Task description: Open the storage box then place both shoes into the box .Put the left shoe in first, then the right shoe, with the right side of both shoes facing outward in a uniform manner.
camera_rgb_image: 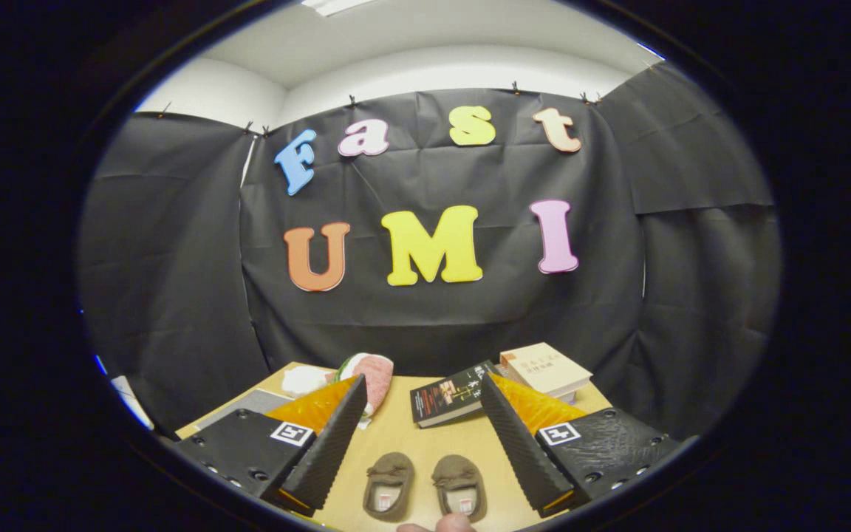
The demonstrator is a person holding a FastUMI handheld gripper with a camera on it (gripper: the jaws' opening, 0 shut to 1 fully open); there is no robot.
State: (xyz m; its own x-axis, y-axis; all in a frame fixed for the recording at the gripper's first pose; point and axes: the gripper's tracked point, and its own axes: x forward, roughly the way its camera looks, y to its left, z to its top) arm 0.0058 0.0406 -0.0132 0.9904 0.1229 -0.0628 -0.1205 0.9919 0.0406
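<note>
- Shoes: two small brown shoes sit side by side on the wooden table point(411, 436), one shoe point(388, 485) on the left and the other shoe point(459, 486) on the right.
- Both shoes lie between the two fingers, low down and close to the gripper, with their toes pointing away from it.
- A thin strip of table shows between the two shoes, so they do not touch.
- The gripper point(422, 395) has its fingers wide apart and holds nothing. Neither finger touches a shoe.
- Two books lie beyond the shoes, up near the right finger. One dark book point(446, 394) lies flat, and one pale book point(544, 370) sits just behind it, farther right.
- One pink and white bundle of cloth point(370, 373) sits beyond the left finger, near the far edge of the table. A white lump point(302, 380) lies beside it, farther left; I cannot tell what it is.
- One flat grey thing point(244, 404) lies on the table to the left, partly hidden behind the left finger.
- A bit of a fingertip point(451, 523) shows at the very bottom, just below the right shoe.
- The far edge of the table meets the black cloth wall point(174, 258).
- Bare table runs straight ahead from the shoes, between the fingers, up to the dark book and the cloth bundle.
</note>
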